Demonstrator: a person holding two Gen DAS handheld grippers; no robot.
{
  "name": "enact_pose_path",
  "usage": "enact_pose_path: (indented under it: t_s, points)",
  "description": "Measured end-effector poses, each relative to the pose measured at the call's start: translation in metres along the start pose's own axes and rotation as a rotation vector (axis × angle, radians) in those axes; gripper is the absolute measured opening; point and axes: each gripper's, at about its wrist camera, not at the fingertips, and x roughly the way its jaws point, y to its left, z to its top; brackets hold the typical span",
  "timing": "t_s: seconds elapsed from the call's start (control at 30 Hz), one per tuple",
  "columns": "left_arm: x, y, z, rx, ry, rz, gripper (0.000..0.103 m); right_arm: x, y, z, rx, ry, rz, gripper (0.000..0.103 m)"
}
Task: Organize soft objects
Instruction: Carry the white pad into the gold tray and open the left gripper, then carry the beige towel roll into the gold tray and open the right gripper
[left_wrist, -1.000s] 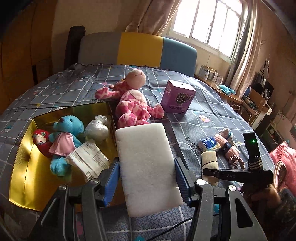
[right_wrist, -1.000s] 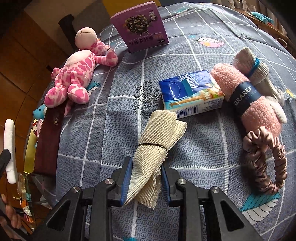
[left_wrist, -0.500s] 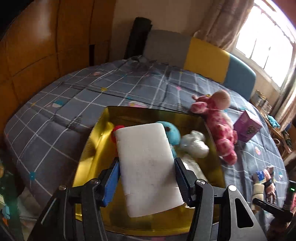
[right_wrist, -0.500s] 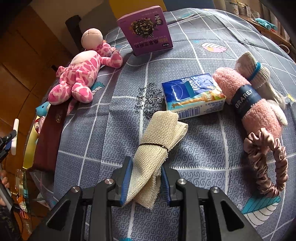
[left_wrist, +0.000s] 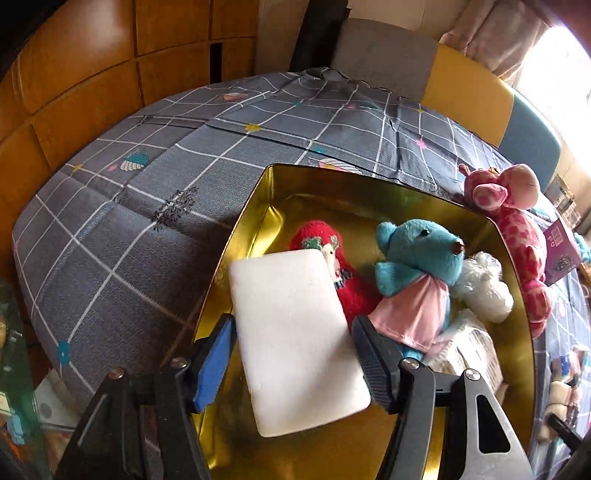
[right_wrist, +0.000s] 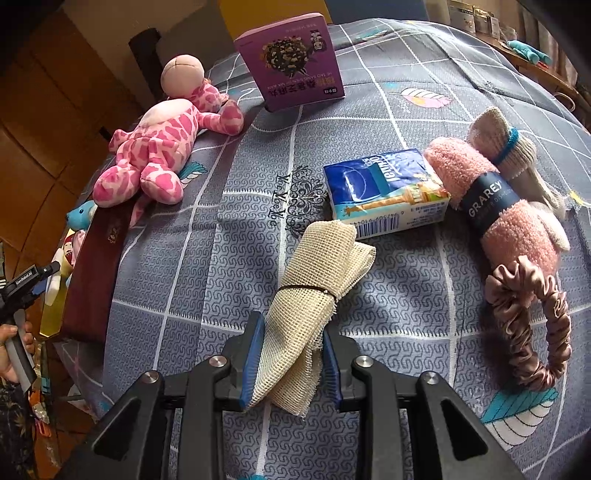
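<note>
Left wrist view: three plush toys (left_wrist: 417, 273) in one gold tray (left_wrist: 258, 206).

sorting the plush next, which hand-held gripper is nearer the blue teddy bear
Left. The left hand-held gripper hangs over the gold tray right beside the blue teddy bear; the right hand-held gripper is across the bed, clamping the mesh cloth roll.

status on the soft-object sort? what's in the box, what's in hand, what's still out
Done: blue bear, red plush and white plush lie in the gold box.
In hand: the left gripper has the white sponge over the box, its jaws just opening; the right gripper is shut on the mesh roll.
Left on the bed: pink giraffe, pink towel roll, scrunchie, tissue pack.
</note>
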Motion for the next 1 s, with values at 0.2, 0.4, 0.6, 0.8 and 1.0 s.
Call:
enact_pose_path:
  t_s: [0.2,0.4,0.6,0.8,1.0]
  points:
    - [-0.001,-0.003,-0.001,0.017,-0.043,0.044,0.07,0.001,0.001,0.0,-0.005,-0.004,-0.007,0.03]
    - [-0.025,-0.008,-0.014,0.025,-0.108,0.056,0.072,0.0,0.0,-0.001,-0.006,-0.015,-0.009,0.03]
    - [-0.055,-0.022,-0.029,0.048,-0.171,0.024,0.074,-0.002,0.0,-0.003,-0.002,-0.03,-0.011,0.03]
    - [-0.08,-0.035,-0.04,0.049,-0.211,-0.018,0.074,-0.003,0.0,-0.005,-0.005,-0.042,-0.015,0.03]
    - [-0.097,-0.049,-0.049,0.071,-0.234,-0.036,0.074,-0.004,0.006,-0.007,-0.016,-0.055,-0.04,0.03]
